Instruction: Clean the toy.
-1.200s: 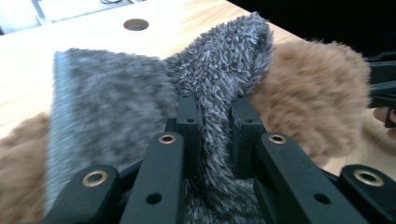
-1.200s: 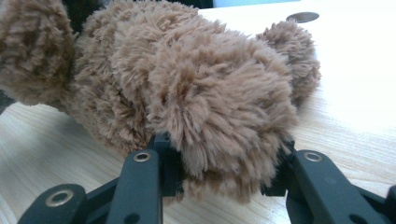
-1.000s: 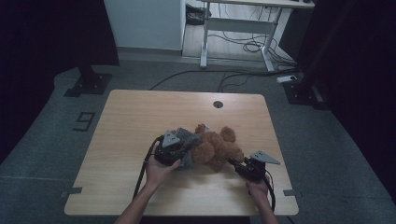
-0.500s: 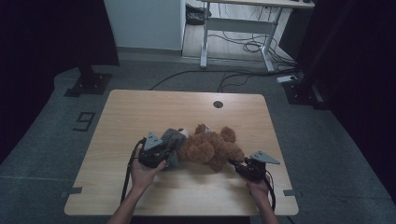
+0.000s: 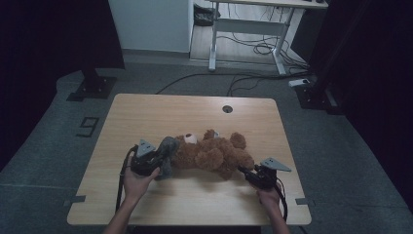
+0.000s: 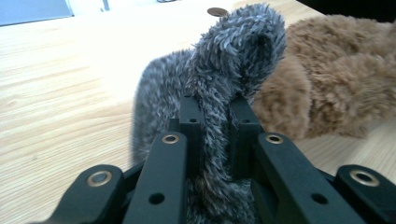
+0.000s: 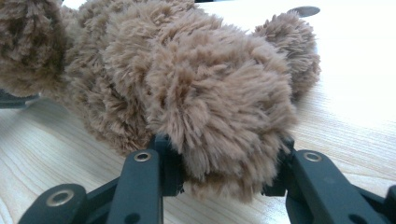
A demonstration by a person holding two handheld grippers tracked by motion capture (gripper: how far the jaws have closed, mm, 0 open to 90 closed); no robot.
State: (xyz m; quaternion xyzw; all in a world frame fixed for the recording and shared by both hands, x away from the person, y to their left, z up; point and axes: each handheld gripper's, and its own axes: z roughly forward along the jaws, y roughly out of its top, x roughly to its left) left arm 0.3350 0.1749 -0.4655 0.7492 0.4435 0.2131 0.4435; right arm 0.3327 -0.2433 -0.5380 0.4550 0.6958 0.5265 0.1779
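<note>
Grey fleece garment, clamped in left gripper, is best drawn off steadily while teddy bear's leg is pinned by right gripper.

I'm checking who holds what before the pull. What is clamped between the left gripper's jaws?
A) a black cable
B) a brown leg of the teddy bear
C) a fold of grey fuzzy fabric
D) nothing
C: in the left gripper view the left gripper is shut on a fold of the grey fuzzy fabric, with the brown teddy bear lying beside it.

left tongs clamped shut, right tongs gripping, forearms low
</note>
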